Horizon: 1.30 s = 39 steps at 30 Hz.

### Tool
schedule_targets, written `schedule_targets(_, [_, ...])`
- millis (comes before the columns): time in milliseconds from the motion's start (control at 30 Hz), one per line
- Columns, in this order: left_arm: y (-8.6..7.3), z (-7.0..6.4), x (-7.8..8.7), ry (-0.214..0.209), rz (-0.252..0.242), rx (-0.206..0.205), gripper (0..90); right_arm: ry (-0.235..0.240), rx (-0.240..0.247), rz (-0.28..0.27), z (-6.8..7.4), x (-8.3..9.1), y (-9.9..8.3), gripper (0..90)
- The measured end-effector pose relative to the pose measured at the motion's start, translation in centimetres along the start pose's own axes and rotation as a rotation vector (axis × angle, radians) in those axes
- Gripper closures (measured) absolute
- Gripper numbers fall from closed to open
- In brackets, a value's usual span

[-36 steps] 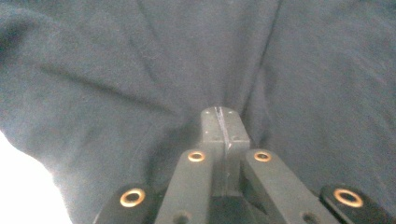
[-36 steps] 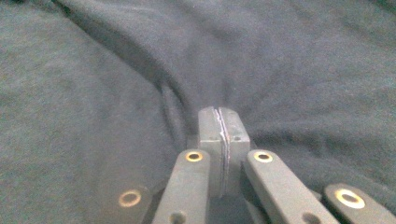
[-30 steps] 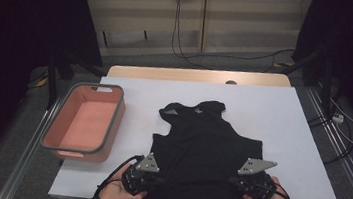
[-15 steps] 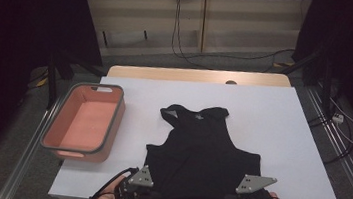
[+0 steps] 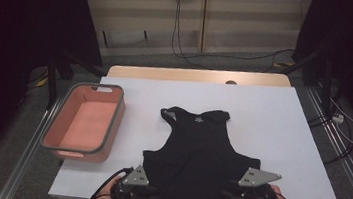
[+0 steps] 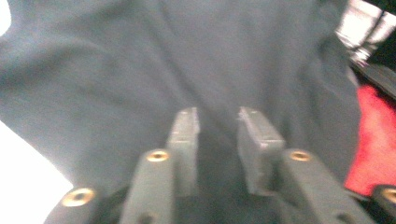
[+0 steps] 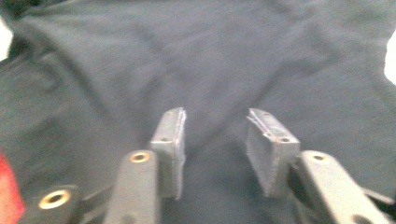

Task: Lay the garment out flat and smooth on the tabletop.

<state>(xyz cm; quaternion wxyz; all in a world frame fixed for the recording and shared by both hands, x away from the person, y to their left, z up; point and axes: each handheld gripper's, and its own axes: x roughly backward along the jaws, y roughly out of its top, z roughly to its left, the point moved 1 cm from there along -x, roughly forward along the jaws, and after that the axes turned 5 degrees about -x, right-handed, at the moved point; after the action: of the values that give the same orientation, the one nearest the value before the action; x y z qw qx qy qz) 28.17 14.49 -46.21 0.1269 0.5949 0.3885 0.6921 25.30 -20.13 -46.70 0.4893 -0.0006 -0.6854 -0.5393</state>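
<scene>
cloth first: black tank top (image 5: 198,150) lies flat on the white table (image 5: 271,135), neck away from the person, hem at the near edge. left gripper (image 6: 215,122) and right gripper (image 7: 215,122) hover over the hem, jaws parted, grasping nothing. spreading looks finished; next likely calls for pinching 2 hem corners to fold.

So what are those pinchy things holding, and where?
Nothing, it seems: the fingers of the left gripper and the right gripper stand apart, over the black top's bottom end.
</scene>
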Motion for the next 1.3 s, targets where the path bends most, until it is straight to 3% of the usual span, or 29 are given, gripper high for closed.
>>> schedule_targets(200, [0.8, 3.1, -0.7, 0.109, -0.045, 0.037, 31.1, -0.061, 0.000, -0.068, -2.5, -0.4, 2.0, 54.9])
schedule_targets(333, [1.4, 4.8, -1.3, 0.181, -0.087, 0.030, 20.4, -0.086, -0.005, -0.098, -4.8, -1.3, 3.8, 55.4])
schedule_targets(433, [2.1, 5.9, -2.0, 0.205, -0.097, 0.034, 15.0, -0.121, -0.012, -0.105, -6.6, -2.2, 5.2, 56.7])
schedule_targets(567, [3.0, 7.2, -3.1, 0.232, -0.107, 0.012, 12.1, -0.163, -0.030, -0.104, -8.4, -3.1, 7.1, 58.4])
schedule_targets(667, [3.9, 7.7, -3.5, 0.257, -0.147, -0.013, 11.9, -0.171, -0.032, -0.110, -9.7, -4.0, 8.5, 61.2])
schedule_targets(733, [4.1, 8.0, -3.8, 0.256, -0.175, -0.002, 11.9, -0.180, -0.036, -0.095, -10.7, -5.1, 9.2, 64.1])
schedule_targets(933, [3.7, 8.5, -4.5, 0.250, -0.112, 0.009, 10.6, -0.220, -0.075, -0.081, -13.5, -8.3, 10.7, 67.1])
schedule_targets(1067, [3.5, 8.6, -4.8, 0.230, -0.065, 0.023, 9.9, -0.231, -0.084, -0.095, -14.7, -9.4, 11.5, 63.7])
schedule_targets(1300, [3.6, 8.8, -4.4, 0.278, -0.092, 0.031, 11.5, -0.233, -0.093, -0.080, -15.3, -10.9, 11.5, 58.5])
